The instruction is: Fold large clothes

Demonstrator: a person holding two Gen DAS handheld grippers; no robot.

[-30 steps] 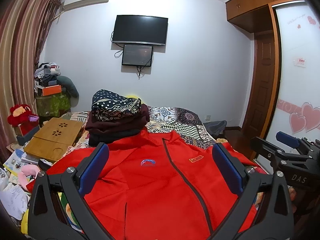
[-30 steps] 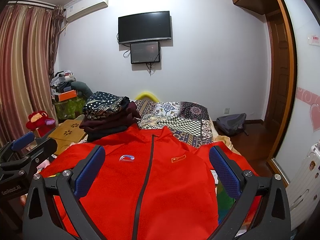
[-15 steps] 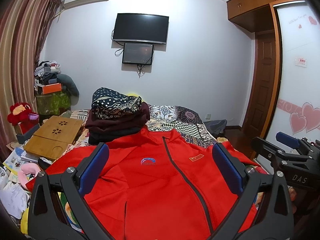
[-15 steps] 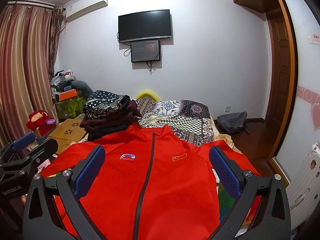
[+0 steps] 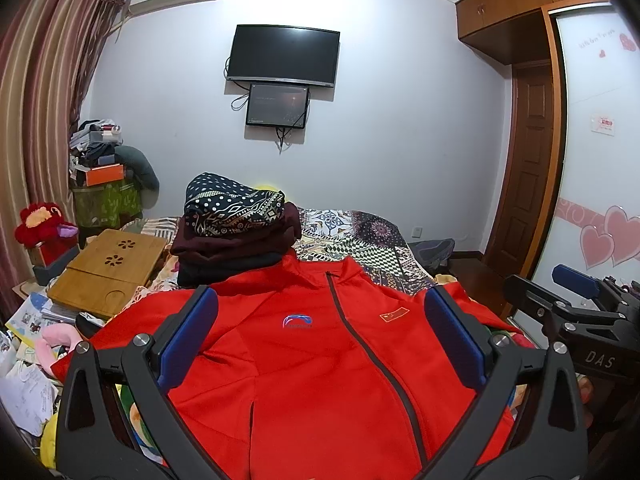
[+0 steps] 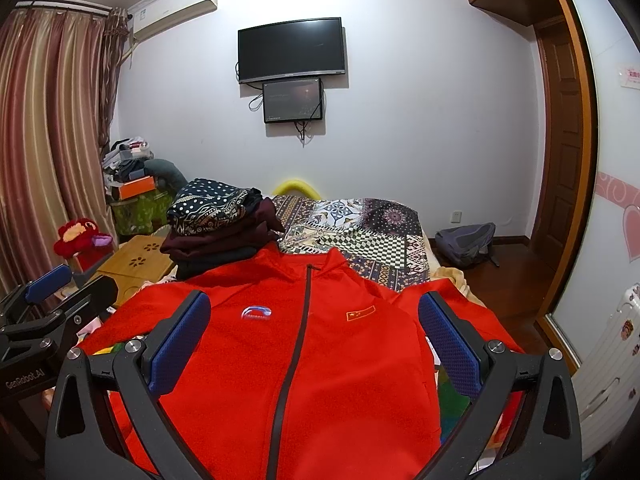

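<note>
A large red zip jacket [image 5: 320, 360] lies spread flat, front up and zipped, on the bed, collar toward the far wall; it also shows in the right wrist view [image 6: 304, 360]. My left gripper [image 5: 320, 332] hovers open and empty above the jacket's chest. My right gripper [image 6: 314, 332] hovers open and empty above it too. The right gripper shows at the right edge of the left wrist view [image 5: 576, 304], and the left gripper at the left edge of the right wrist view [image 6: 48, 312].
A stack of folded dark clothes [image 5: 234, 228] sits just beyond the jacket's collar, on the patterned bedspread [image 5: 360, 240]. A bamboo lap tray [image 5: 108, 264], papers and plush toys lie left of the bed. A grey backpack [image 6: 466, 242] lies on the floor at right.
Both views have shifted very slightly; the jacket and the open grippers stay as they were.
</note>
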